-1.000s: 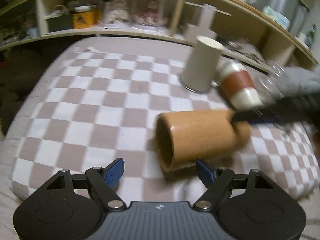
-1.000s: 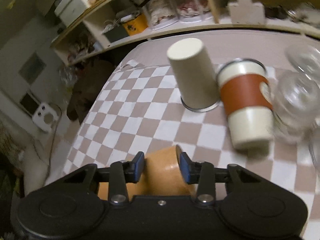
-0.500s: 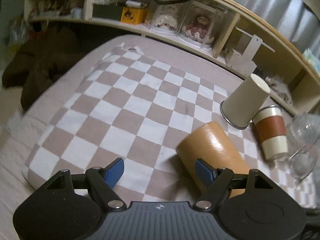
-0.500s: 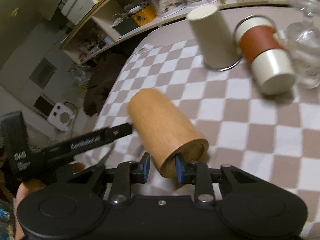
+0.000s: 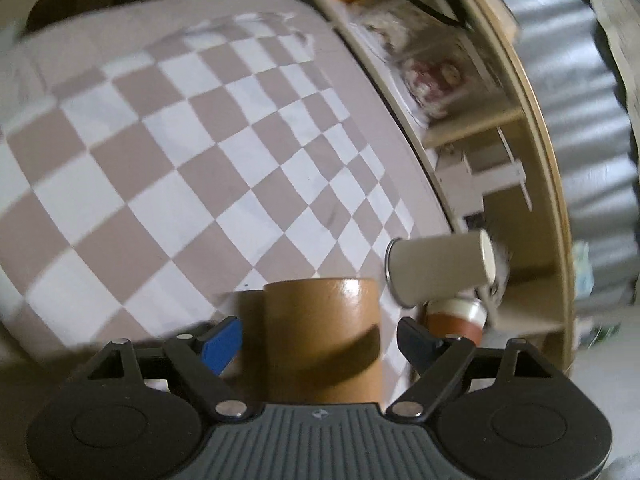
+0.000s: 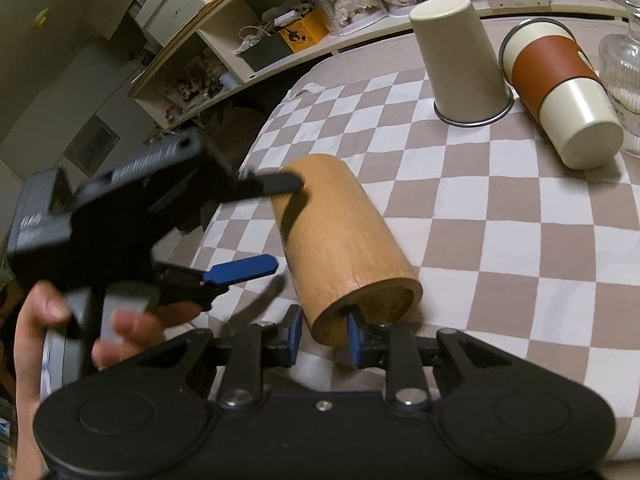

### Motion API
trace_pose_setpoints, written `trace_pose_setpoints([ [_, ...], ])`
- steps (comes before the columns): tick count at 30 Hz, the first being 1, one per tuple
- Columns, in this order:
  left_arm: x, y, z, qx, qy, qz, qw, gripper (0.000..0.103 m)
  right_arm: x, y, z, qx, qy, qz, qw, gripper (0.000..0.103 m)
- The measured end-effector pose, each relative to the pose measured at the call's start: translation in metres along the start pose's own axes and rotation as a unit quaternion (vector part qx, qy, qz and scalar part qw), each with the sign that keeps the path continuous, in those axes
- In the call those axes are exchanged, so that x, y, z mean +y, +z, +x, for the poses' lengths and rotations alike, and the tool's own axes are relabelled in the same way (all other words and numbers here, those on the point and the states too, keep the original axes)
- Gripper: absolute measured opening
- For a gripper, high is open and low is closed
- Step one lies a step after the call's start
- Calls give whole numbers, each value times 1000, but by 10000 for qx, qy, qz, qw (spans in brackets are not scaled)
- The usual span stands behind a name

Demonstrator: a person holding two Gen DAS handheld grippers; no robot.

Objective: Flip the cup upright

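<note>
Right wrist view: one tall cylindrical wooden cup (image 6: 340, 248) lies on its side on the brown-and-white checkered cloth (image 6: 520, 240), open mouth toward the camera. The right gripper (image 6: 320, 334) is nearly closed, pinching the cup's rim wall with one blue pad inside the mouth and one outside. The left gripper (image 6: 256, 226), held in the person's hand (image 6: 80, 340), is spread wide around the cup's closed end; one finger (image 6: 280, 184) lies at the top of the cup, the blue-padded one (image 6: 240, 270) beside it, gripping nothing. Left wrist view: the cup (image 5: 320, 340) sits between the wide-open jaws with gaps on both sides.

Risks, judged:
- The thin rim pinch may slip as the cup pivots; smooth wood would cause it.
- The soft cloth may let the cup topple once stood up.
- A swing to the right may strike the nearby cups.

Count:
- wooden cups: 1
- cream cups standing upside down (image 6: 460, 64): 1
- cream tumblers with a brown band, lying down (image 6: 560, 92): 1
- clear glass vessels at the edge (image 6: 624, 80): at least 1
- grippers: 2
</note>
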State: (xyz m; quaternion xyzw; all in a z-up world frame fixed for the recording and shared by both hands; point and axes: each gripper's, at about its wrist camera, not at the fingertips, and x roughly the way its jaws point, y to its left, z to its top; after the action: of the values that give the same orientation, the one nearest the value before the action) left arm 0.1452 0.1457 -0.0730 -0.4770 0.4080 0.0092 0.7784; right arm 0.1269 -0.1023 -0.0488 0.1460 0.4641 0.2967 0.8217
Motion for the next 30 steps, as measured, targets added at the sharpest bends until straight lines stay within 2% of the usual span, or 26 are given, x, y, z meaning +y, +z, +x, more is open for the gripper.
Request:
trace_pose_setpoints([
  [4, 4, 2, 11, 53, -97, -399, 9991, 84, 2, -2, 1, 0, -7, -85, 10000, 25],
  [5, 4, 2, 13, 62, -72, -389, 9992, 83, 2, -2, 1, -2, -4, -94, 10000, 25],
  [7, 4, 2, 13, 32, -20, -297, 9996, 72, 2, -3, 1, -10, 12, -103, 9999, 25],
  [12, 3, 1, 13, -29, -21, -137, 9999, 71, 0, -3, 1, -20, 66, -106, 9999, 25],
  [16, -7, 0, 6, -180, -53, 269, 9995, 71, 0, -5, 0, -52, 71, -144, 9999, 25],
  [19, -22, -3, -7, -561, -29, 911, 9943, 71, 0, -6, -2, -119, 114, -107, 9998, 24],
  [23, -40, -9, -22, -1127, 191, 1707, 9787, 71, -4, -4, -3, -257, 199, -20, 9995, 24],
  [24, -45, -11, -25, -1306, 311, 1950, 9716, 71, -5, -3, -2, -263, 210, 44, 9994, 24],
  [26, -55, -16, -30, -1705, 599, 2464, 9522, 71, -5, -4, 0, -280, 173, 79, 9994, 24],
  [30, -66, -20, -32, -2201, 1011, 3074, 9202, 71, -8, -5, -2, -310, 43, 55, 9995, 24],
])
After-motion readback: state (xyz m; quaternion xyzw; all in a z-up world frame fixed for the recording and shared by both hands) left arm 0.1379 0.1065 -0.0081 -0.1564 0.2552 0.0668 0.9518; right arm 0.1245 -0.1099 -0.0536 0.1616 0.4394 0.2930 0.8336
